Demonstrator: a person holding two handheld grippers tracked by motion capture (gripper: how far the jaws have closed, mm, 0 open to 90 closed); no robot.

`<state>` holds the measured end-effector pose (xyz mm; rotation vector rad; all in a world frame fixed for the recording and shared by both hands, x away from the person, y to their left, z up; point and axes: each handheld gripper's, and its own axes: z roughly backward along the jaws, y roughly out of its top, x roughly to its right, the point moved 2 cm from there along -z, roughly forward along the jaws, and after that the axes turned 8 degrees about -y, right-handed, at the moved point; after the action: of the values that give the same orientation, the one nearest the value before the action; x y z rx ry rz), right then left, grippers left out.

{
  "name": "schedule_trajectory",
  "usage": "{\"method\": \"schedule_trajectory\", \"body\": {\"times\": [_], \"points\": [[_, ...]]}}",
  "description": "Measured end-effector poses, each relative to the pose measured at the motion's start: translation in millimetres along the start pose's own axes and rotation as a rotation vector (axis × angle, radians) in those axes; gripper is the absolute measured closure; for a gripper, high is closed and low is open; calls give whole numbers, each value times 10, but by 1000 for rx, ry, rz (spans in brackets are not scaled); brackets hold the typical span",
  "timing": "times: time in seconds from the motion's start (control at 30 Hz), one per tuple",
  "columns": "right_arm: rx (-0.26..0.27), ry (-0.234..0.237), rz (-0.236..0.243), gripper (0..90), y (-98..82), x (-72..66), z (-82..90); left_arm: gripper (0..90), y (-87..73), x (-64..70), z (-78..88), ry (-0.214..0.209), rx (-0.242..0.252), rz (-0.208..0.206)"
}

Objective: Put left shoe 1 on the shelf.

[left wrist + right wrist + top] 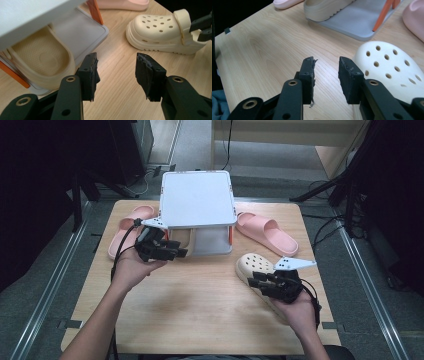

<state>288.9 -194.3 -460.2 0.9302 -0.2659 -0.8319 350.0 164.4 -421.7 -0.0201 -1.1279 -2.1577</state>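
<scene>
Rack (198, 200) on worktop (200, 315) has one cream clog (183, 242) on its lower shelf — the second clog (256, 267) lies outside, beside right gripper (254, 279), jaws apart, empty. Left gripper (176, 249) released near the shelved clog. Roughly half done — pink slippers (266, 232) unplaced.

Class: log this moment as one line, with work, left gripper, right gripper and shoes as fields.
work: shelving clogs | left gripper: open, by shelved clog | right gripper: open, beside loose clog | slippers: flanking rack
</scene>
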Motion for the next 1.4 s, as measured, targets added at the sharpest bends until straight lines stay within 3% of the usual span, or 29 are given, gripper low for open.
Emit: {"method": "schedule_trajectory", "body": {"times": [0.33,0.63,0.87,1.2,1.4], "points": [[-2,-35,-38,641,-75,68,217,518,-130,77,-138,-14,-3,-17],[-37,-66,-65,631,-192,180,270,516,-197,97,-212,-21,-3,-26],[-54,-93,-78,574,-259,237,209,514,-235,92,-235,-19,-11,-29],[-88,-146,-78,569,-298,308,173,511,-263,81,-226,-9,0,-23],[-105,-113,-115,596,-310,370,41,508,-274,69,-239,-8,3,-18]]}}
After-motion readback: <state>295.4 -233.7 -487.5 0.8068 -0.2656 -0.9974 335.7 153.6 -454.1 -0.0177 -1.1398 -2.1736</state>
